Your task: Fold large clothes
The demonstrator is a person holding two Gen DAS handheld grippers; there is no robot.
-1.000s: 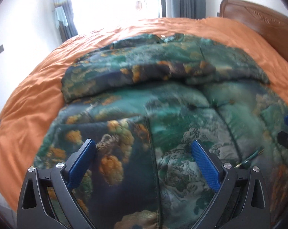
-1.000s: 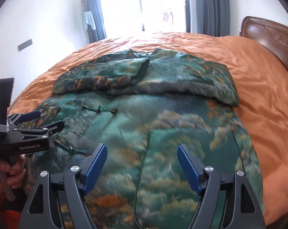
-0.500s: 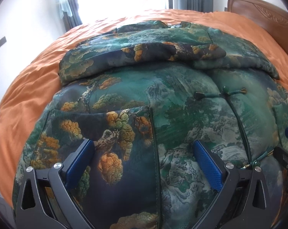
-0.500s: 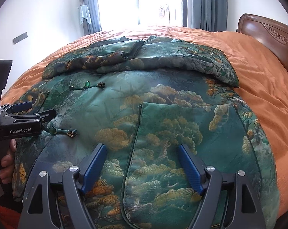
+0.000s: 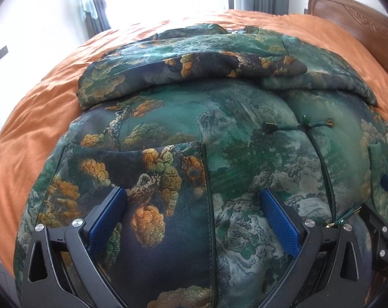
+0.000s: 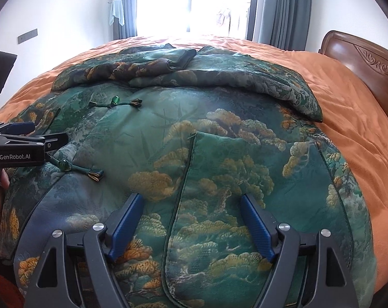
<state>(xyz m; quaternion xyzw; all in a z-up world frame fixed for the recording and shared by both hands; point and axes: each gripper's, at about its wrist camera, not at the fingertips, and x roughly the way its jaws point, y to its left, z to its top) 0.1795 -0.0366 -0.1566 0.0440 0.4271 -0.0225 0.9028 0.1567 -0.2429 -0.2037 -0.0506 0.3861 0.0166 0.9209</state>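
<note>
Jacket (image 6: 168, 133) lies spread on bed (image 6: 353, 118), sleeves (image 6: 142, 66) folded across its far end. Headboard (image 6: 361, 59) at right, window (image 6: 194, 2) beyond bed. My right gripper (image 6: 191, 220) over near pocket (image 6: 245, 192); my left gripper (image 5: 194, 213) over other pocket (image 5: 142, 179), left of front fastening (image 5: 300, 125).

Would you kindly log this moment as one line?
garment: padded jacket flat on bed, sleeves folded in | left tool: open | right tool: open
</note>
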